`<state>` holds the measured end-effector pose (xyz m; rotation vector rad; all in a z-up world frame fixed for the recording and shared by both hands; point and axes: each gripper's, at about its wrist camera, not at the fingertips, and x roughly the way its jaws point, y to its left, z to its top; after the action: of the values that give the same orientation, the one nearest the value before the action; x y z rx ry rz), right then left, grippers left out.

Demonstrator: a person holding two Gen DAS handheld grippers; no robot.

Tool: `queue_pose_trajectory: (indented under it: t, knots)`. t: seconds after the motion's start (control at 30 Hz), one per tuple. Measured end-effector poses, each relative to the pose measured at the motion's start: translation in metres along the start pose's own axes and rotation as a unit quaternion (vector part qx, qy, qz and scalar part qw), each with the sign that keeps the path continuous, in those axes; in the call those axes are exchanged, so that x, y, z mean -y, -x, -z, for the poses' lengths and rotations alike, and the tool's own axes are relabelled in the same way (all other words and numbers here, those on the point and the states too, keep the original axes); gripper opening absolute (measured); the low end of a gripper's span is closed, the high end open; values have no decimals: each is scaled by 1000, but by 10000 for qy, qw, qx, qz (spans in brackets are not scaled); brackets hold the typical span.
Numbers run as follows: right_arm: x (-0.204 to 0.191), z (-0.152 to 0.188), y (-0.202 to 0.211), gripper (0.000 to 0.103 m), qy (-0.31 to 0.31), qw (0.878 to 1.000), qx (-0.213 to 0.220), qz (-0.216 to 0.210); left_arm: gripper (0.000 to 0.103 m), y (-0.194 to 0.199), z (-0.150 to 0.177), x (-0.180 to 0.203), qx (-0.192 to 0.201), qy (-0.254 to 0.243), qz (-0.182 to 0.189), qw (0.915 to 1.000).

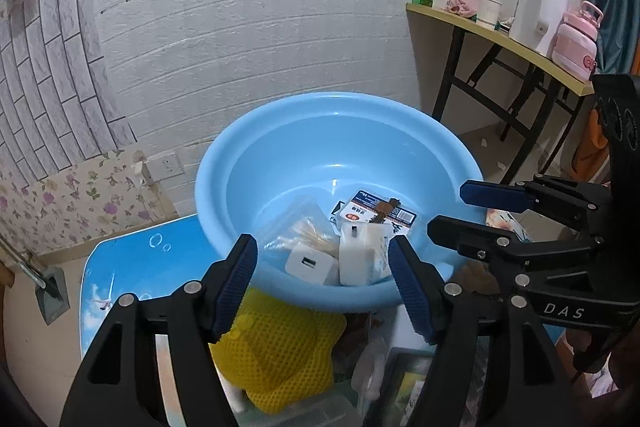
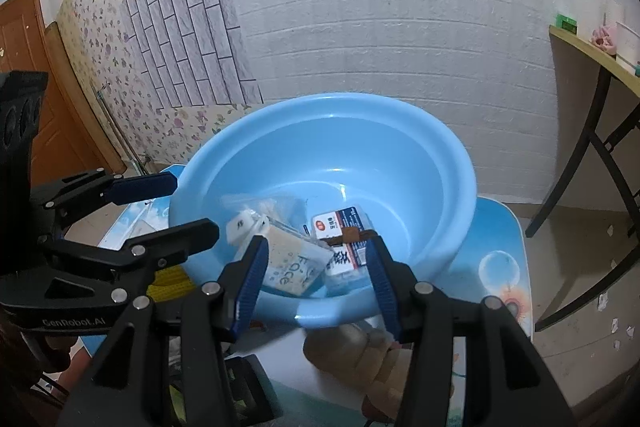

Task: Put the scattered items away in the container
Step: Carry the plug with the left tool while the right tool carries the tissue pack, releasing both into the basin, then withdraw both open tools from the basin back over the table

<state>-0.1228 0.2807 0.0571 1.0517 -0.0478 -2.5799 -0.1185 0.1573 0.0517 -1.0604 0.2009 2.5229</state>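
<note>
your left gripper (image 1: 324, 283) and right gripper (image 2: 316, 283) hold ribbed blue jaws wide, empty; smooth round blue plastic basin (image 1: 288, 131) contains a white charger cube (image 1: 310, 265) and a carton printed "face" (image 2: 294, 265).

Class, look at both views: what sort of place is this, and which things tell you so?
Probably a lived-in room at home: floral wallpaper, a wooden door, and a folding table holding a white kettle and a pink bottle.
</note>
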Motion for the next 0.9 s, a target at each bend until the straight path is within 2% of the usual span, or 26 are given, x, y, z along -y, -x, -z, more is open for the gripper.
queue_pose_trajectory:
  t: [0.07,0.23,0.4,0.5,0.53,0.6,0.67,0.77,0.9]
  knots:
    - [-2,1,3,50,0,10000,-2,12,81,5,2,-2,36,40,-5,10000]
    - [-8,7,13,50,5,10000,-18,60,93,25,10,-8,132,184,-88,9997]
    - [-14,15,26,50,109,9998,-32,134,96,43,22,-16,230,284,-236,9991]
    - [-28,19,38,50,526,9976,145,420,97,52,30,-20,380,296,-366,9982]
    - [-34,21,43,50,661,9961,241,536,102,55,33,-22,443,298,-441,9976]
    - [-39,23,47,50,737,9948,314,634,103,59,40,-26,573,315,-615,9960]
    - [-40,26,48,50,700,9948,282,689,103,61,47,-30,644,286,-723,9949]
    - [-32,31,48,50,417,9974,191,557,103,68,55,-33,762,302,-887,9927]
    - [-23,36,50,50,299,9961,191,812,103,77,62,-42,781,426,-1072,9903]
